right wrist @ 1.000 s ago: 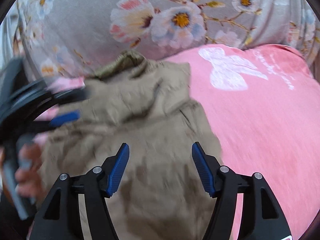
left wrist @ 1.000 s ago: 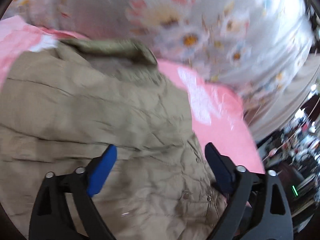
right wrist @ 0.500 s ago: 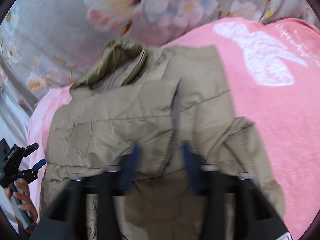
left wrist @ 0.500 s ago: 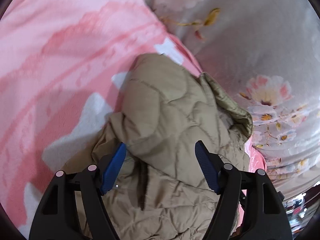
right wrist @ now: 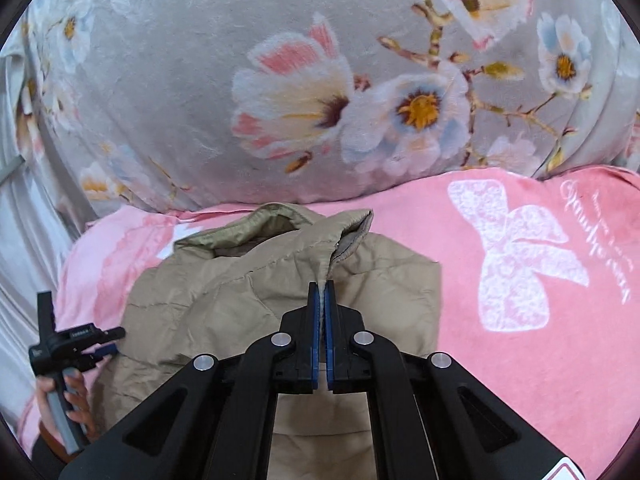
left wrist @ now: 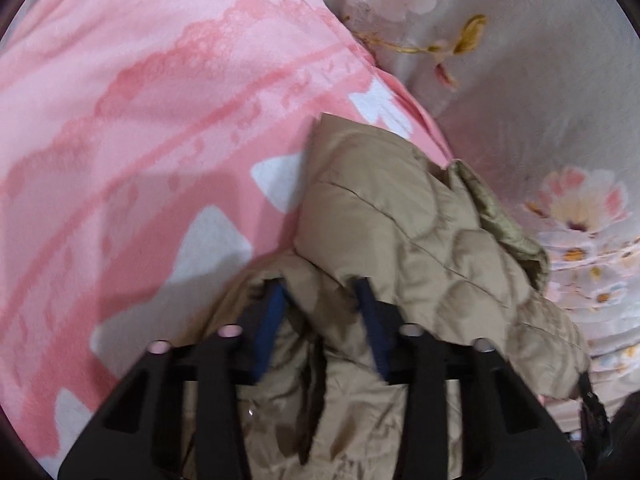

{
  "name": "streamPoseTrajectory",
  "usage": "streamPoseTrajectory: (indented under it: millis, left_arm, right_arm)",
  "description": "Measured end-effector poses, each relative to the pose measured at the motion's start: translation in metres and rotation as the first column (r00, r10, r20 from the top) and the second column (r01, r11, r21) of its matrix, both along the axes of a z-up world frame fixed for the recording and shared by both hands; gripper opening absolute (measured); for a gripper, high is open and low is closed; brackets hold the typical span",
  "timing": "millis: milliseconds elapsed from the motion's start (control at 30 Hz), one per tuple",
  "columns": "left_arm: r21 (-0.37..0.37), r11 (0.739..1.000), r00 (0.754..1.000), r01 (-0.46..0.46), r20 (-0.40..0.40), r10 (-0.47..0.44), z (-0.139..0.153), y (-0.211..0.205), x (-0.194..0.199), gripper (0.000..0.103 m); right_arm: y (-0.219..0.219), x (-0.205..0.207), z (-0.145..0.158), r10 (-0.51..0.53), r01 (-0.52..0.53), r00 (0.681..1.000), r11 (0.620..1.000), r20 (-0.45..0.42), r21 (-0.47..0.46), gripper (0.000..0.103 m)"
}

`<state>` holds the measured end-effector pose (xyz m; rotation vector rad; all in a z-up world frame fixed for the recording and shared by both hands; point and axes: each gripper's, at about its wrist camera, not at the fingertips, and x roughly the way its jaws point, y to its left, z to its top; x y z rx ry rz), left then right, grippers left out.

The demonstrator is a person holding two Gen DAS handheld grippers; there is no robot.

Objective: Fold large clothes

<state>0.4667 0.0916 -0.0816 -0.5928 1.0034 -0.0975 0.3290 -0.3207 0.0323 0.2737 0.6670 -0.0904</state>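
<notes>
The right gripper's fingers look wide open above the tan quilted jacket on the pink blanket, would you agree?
Not quite. The right gripper is shut, its fingers pinching a fold of the tan quilted jacket, as the right wrist view shows. The jacket does lie on the pink blanket.

The quilted jacket (left wrist: 420, 232) runs off the bottom edge below the left hand-held gripper (left wrist: 320, 292), whose blurred blue pads sink into its folds, contact unclear. Under the jacket, the pink blanket (right wrist: 520, 340) is hidden, its script too small to read
</notes>
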Motion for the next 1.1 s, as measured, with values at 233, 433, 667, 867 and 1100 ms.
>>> streamPoseTrajectory:
  millis: [233, 433, 667, 867, 1100]
  left_arm:
    - [0.174, 0.985, 0.999, -0.011, -0.028, 0.016, -0.013, -0.008, 0.000, 0.006]
    - [0.325, 0.945, 0.999, 0.026, 0.014, -0.032, -0.016, -0.024, -0.009, 0.006]
    - [0.475, 0.879, 0.994, 0.040, 0.069, -0.082, 0.009, -0.040, -0.036, 0.007]
    - [0.472, 0.881, 0.952, 0.031, 0.255, -0.171, 0.087, -0.058, -0.057, 0.007]
    - [0.400, 0.888, 0.956, 0.225, 0.084, -0.280, 0.050, -0.134, -0.004, 0.008]
  right_arm:
    - [-0.009, 0.000, -0.079, -0.040, 0.040, 0.986, 0.999, -0.162, -0.003, 0.002]
    - [-0.006, -0.003, -0.124, -0.055, 0.058, 0.976, 0.998, -0.209, 0.004, 0.001]
    - [0.002, -0.015, -0.104, -0.069, 0.055, 0.968, 0.997, -0.241, -0.062, 0.008]
    - [0.015, -0.038, -0.030, -0.095, 0.094, 0.995, 0.994, -0.025, -0.062, 0.014]
    - [0.082, 0.033, -0.056, 0.089, -0.096, 0.989, 0.994, -0.121, -0.055, 0.014]
